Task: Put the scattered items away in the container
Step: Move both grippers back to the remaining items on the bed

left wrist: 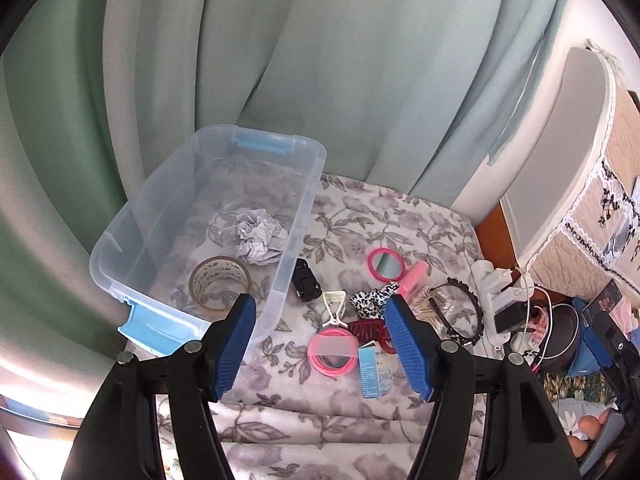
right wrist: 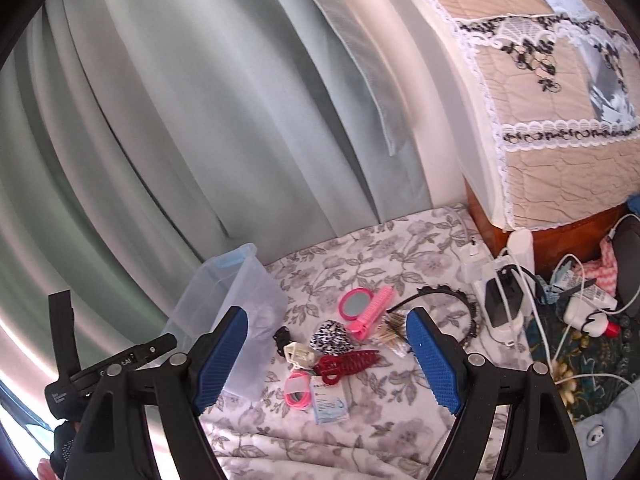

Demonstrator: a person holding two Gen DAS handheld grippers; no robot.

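Note:
A clear plastic container (left wrist: 120, 248) with blue latches sits on the flowered bedspread; inside lie a crumpled paper ball (left wrist: 258, 238) and a roll of brown tape (left wrist: 220, 282). Scattered to its right are a black toy car (left wrist: 306, 286), a pink mirror (left wrist: 385, 265), a leopard scrunchie (left wrist: 370, 300), a red hair claw (left wrist: 368, 330), pink bands (left wrist: 332, 350), a small blue box (left wrist: 374, 372) and a black headband (left wrist: 464, 312). My left gripper (left wrist: 320, 308) hovers open above the pile, holding nothing. My right gripper (right wrist: 326, 320) is open too, over the same pile (right wrist: 340, 344), beside the container (right wrist: 244, 292).
Green curtains hang behind the bed. At the right stand a wooden cabinet under a quilted lace cover (right wrist: 560, 120), a white power strip with chargers and cables (right wrist: 500, 296), and more clutter. The other gripper's black body (right wrist: 100, 368) shows at the left of the right wrist view.

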